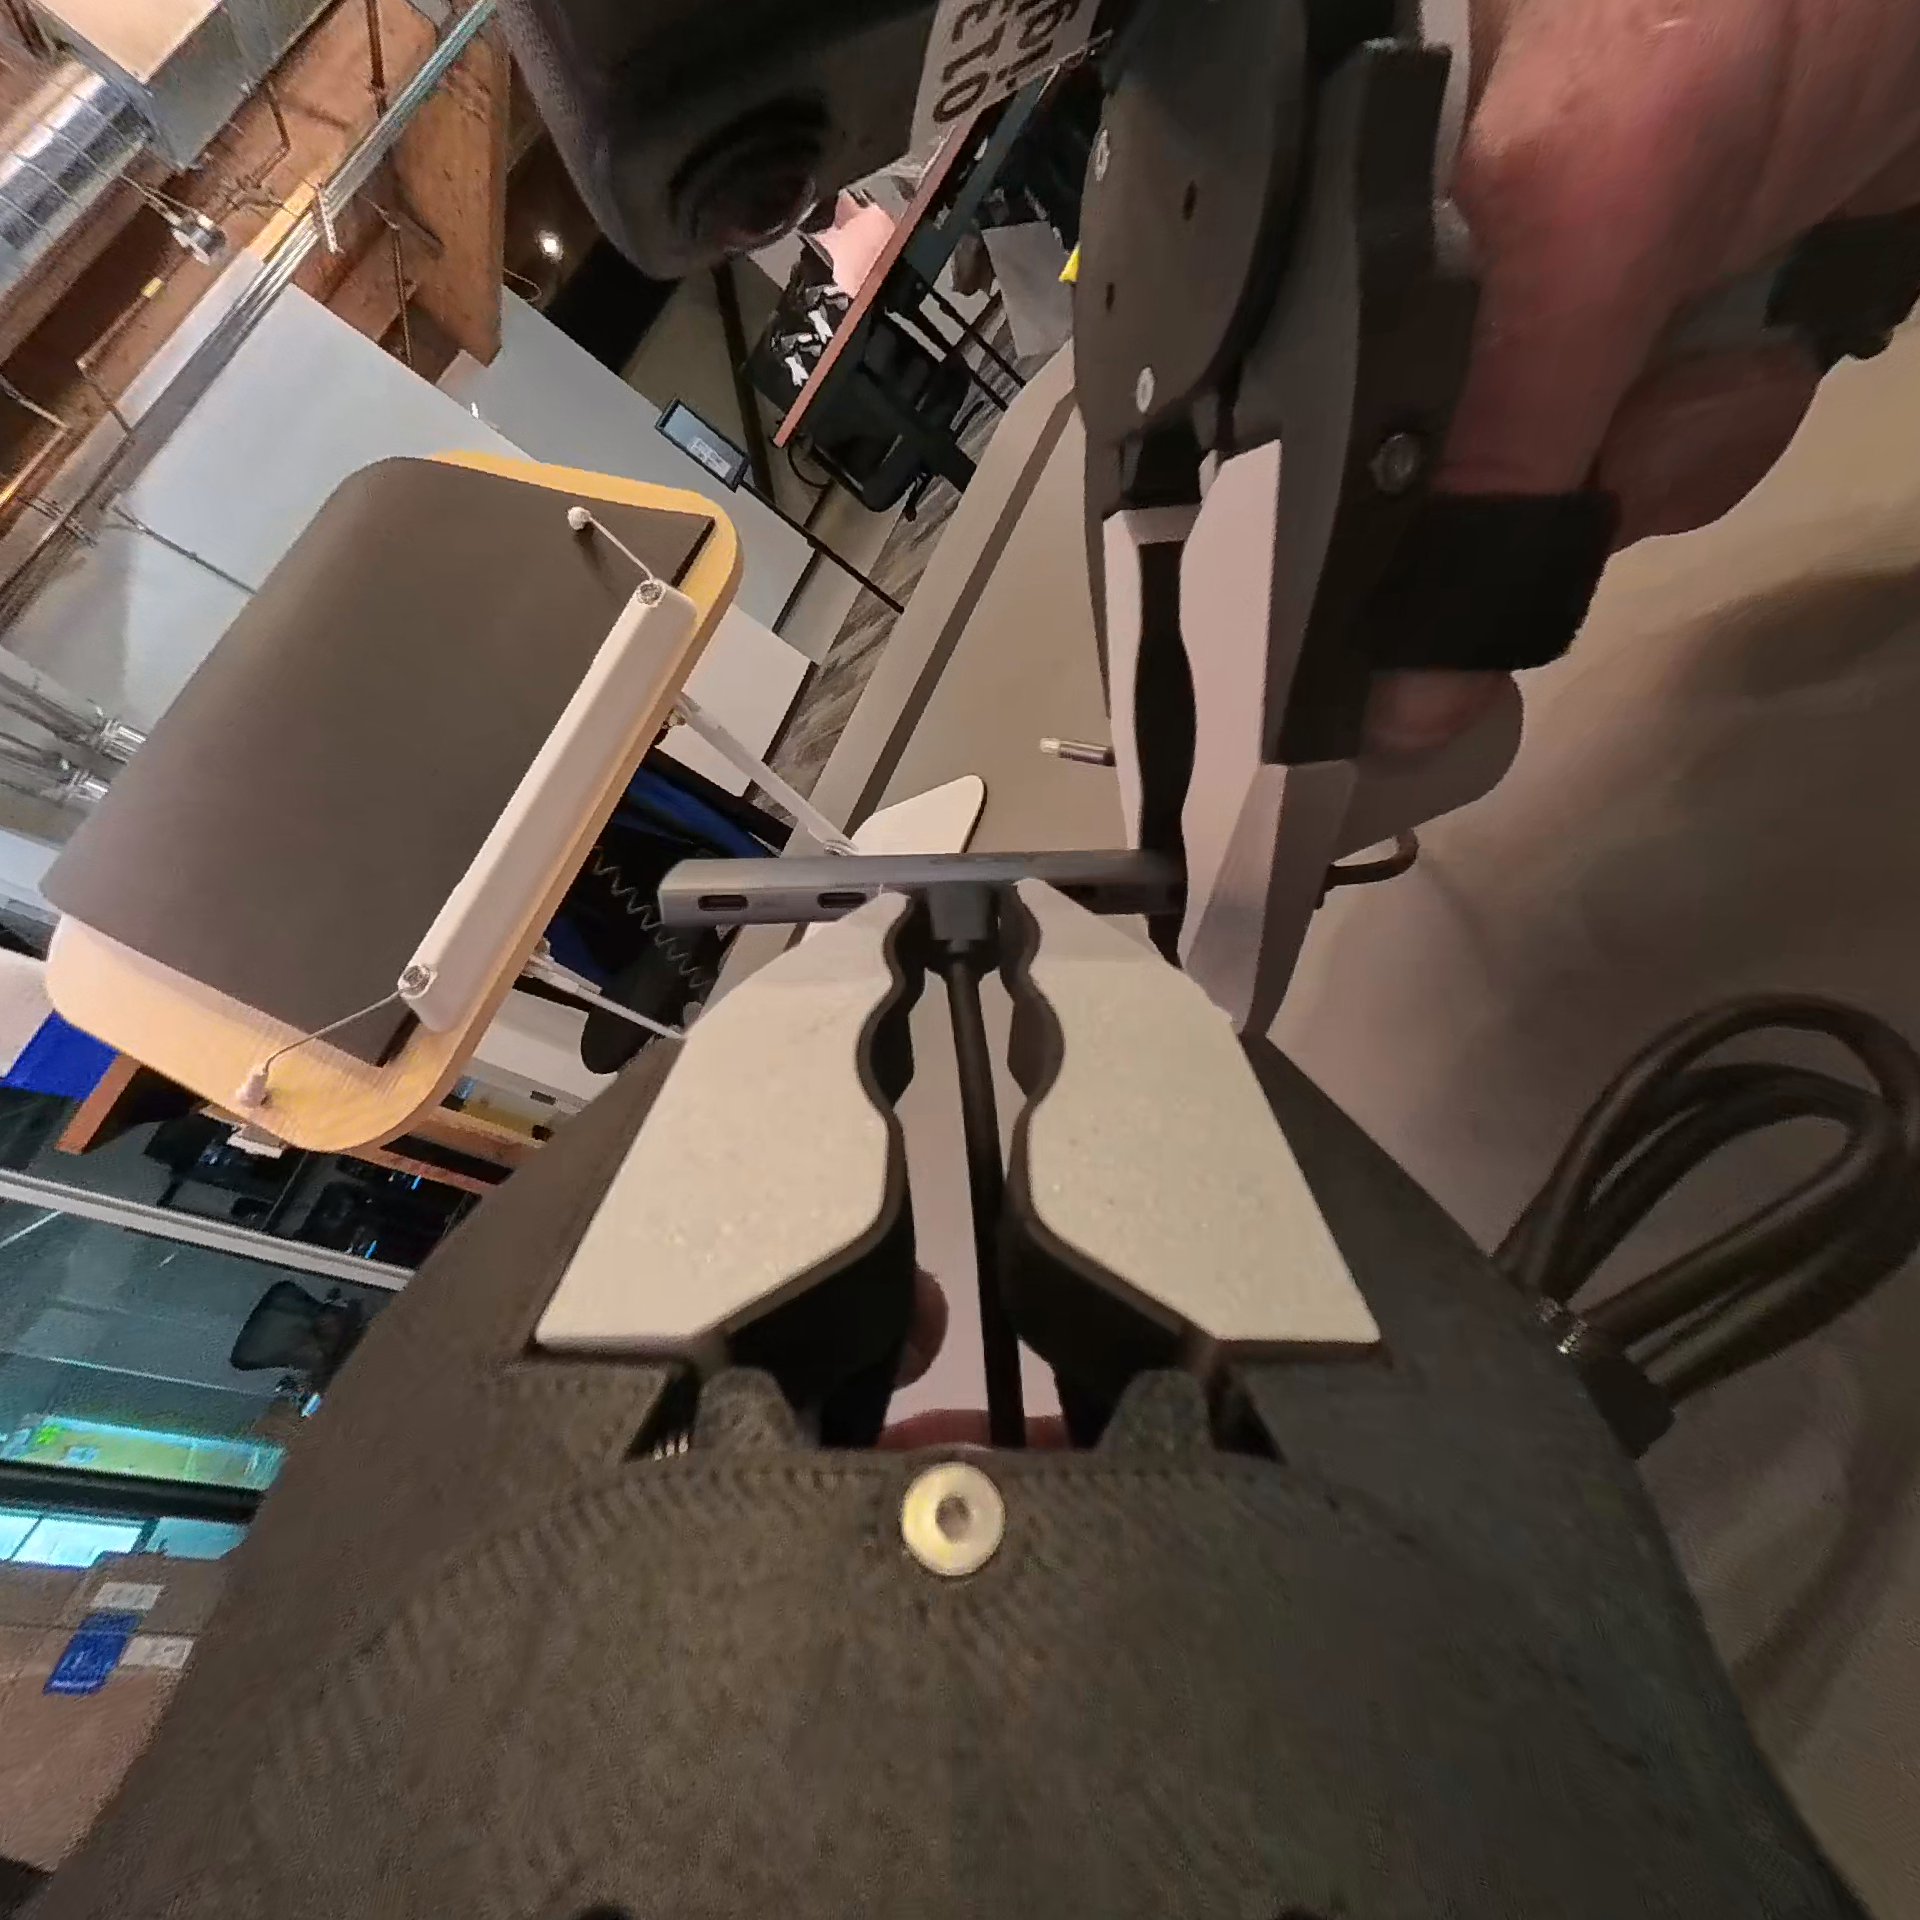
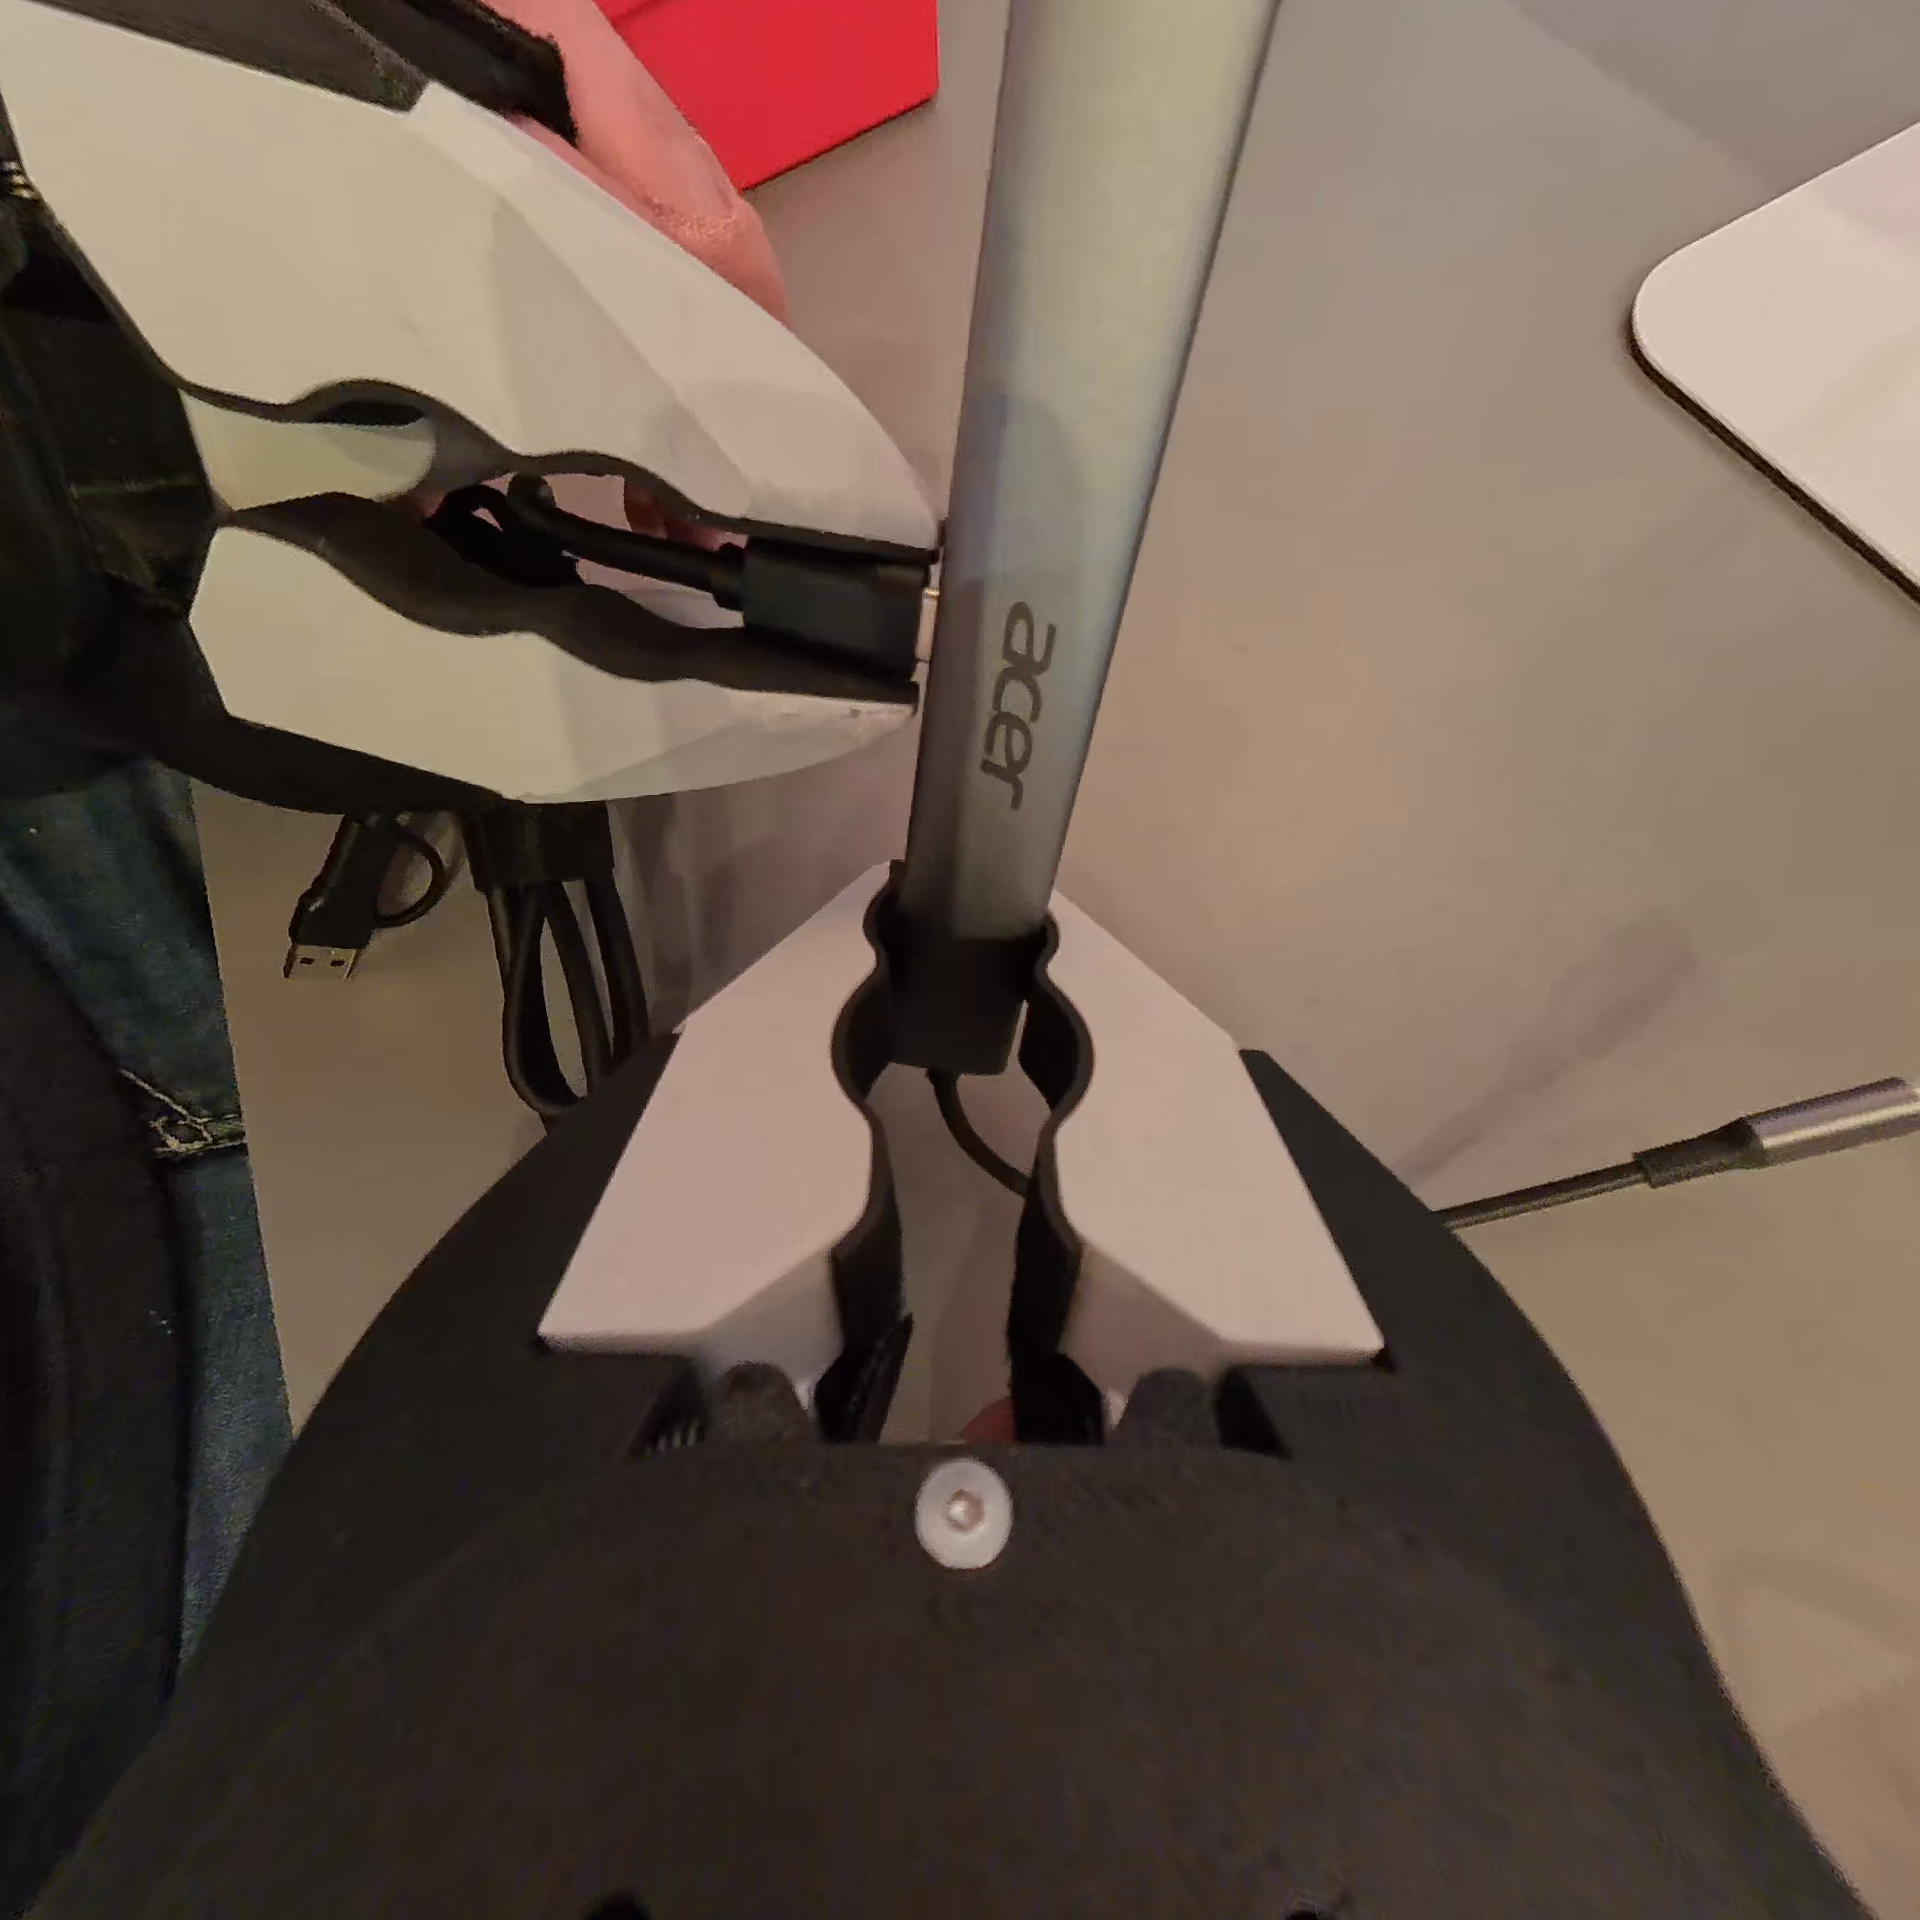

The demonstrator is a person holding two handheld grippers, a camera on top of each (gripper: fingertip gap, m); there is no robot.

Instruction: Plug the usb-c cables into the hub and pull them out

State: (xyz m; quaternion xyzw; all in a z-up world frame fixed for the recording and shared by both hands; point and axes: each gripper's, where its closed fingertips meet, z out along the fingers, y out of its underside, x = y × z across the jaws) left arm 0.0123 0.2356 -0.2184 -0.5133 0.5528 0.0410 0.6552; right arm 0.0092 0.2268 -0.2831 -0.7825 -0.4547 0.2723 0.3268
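A: Left wrist view first. What is held?

B: The left gripper (image 1: 961, 914) is pinched on the black plug (image 1: 958, 916) of a usb-c cable (image 1: 977, 1122), which is pressed against the long side of the grey hub (image 1: 831, 883). The hub is seen lifted off the table (image 1: 1662, 831), edge-on, with two empty ports left of the plug. Its right end is clamped by the right gripper (image 1: 1184, 894). A coiled black cable (image 1: 1766, 1174) is seen at near right.

A: Right wrist view?

B: The right gripper (image 2: 956, 997) is closed on the hub's (image 2: 1081, 416) black end collar, and the hub is pointed away. At left, the plug (image 2: 831, 613) is nipped by the left gripper (image 2: 914, 623), with a sliver of metal tip shown at the hub's side. Full seating cannot be told. Spare cables (image 2: 551, 935) are seen lying near left, and a grey connector (image 2: 1787, 1132) at right.

A: Handling?

B: The hub is judged light, rigid and smooth, so slipping is likely; it is best held at the collar end. The cable is judged limp; only the stiff plug housing should be gripped, and force kept straight along the port.
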